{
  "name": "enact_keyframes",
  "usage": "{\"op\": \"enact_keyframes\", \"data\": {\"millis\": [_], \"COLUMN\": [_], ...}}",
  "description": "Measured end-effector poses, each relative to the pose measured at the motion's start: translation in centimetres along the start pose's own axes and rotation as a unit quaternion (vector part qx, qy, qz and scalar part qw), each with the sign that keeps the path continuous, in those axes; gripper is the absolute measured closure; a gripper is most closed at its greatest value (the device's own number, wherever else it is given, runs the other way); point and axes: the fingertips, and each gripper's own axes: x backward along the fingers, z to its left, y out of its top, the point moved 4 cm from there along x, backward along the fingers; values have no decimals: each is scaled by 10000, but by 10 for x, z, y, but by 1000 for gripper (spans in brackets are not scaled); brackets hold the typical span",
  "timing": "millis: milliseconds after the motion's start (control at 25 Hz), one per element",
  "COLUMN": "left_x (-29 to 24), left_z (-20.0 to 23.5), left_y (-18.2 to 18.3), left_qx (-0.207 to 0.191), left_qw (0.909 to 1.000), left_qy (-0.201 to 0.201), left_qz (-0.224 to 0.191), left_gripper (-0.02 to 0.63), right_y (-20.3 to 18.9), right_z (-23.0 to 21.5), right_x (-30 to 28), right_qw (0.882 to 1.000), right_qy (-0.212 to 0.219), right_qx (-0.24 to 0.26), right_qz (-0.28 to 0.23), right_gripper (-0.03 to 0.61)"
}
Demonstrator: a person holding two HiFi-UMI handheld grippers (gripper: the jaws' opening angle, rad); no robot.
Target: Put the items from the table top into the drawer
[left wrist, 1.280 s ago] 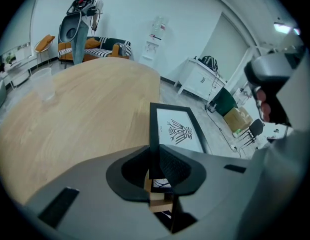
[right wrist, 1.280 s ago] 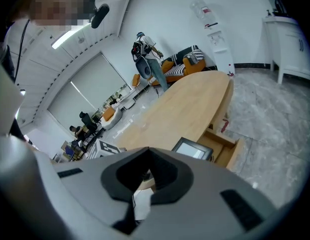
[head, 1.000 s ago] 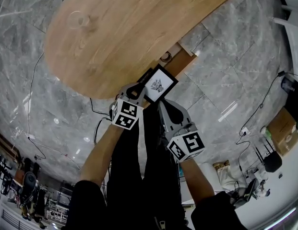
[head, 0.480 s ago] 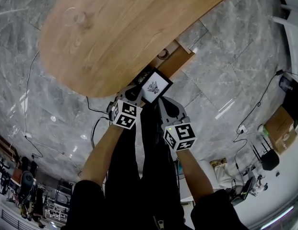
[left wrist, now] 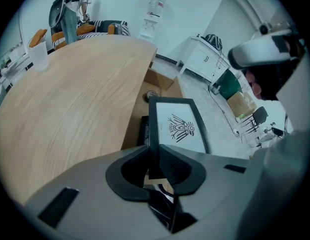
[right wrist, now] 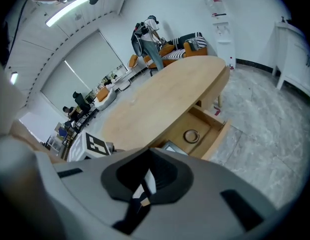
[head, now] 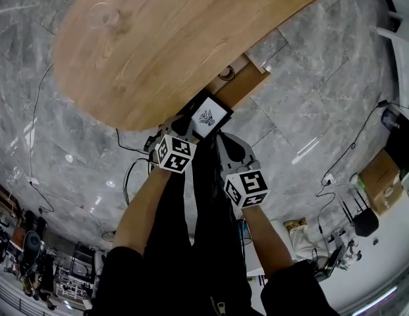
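Observation:
My left gripper [head: 189, 125] is shut on the lower edge of a black-framed picture [head: 207, 115] with a black bird emblem on white. The framed picture [left wrist: 175, 125] stands tilted over the open wooden drawer [head: 247, 82] under the table's edge. A round ring-shaped item [head: 225, 74] lies in the drawer, and so does a flat dark thing [left wrist: 143, 131]. My right gripper [head: 222, 143] hangs just below the picture's lower right corner, jaws together, with nothing clearly between them. In the right gripper view the drawer [right wrist: 214, 134] and the ring-shaped item [right wrist: 191, 135] lie ahead.
The oval wooden table top [head: 178, 38] carries a clear cup [head: 102, 15] at its far end. Cables [head: 128, 170] run over the grey marble floor to my left. White cabinets [left wrist: 204, 59] and boxes stand beyond the drawer.
Both grippers and the framed picture have sunk and shifted a little toward the table's edge and the drawer. The left grip on the picture is unchanged.

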Motion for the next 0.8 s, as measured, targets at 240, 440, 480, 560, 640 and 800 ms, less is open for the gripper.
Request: {"op": "enact_keyframes", "data": {"millis": [240, 440, 480, 560, 640, 800], "left_x": [-7, -12, -13, -14, -15, -19], "left_z": [-2, -5, -5, -5, -5, -5], "left_y": [-4, -10, -10, -10, -9, -8], "left_qx": [23, 22, 29, 46, 40, 36], "left_qw": [9998, 9997, 9997, 9997, 9997, 9994], "left_qy": [165, 85, 64, 35, 23, -94], "left_qz": [131, 243, 249, 233, 243, 346], "left_gripper": [541, 541, 540, 540, 541, 541], "right_y": [17, 16, 15, 13, 12, 13], "right_z": [8, 6, 5, 5, 6, 7], "right_x": [0, 1, 1, 0, 0, -2], "right_qw": [9998, 9998, 9998, 9998, 9999, 9999], "right_qy": [105, 109, 110, 114, 123, 133], "right_qx": [55, 35, 31, 23, 13, -8], "right_qz": [-184, -161, -150, -129, -107, -98], "right_gripper": [568, 568, 568, 568, 568, 568]}}
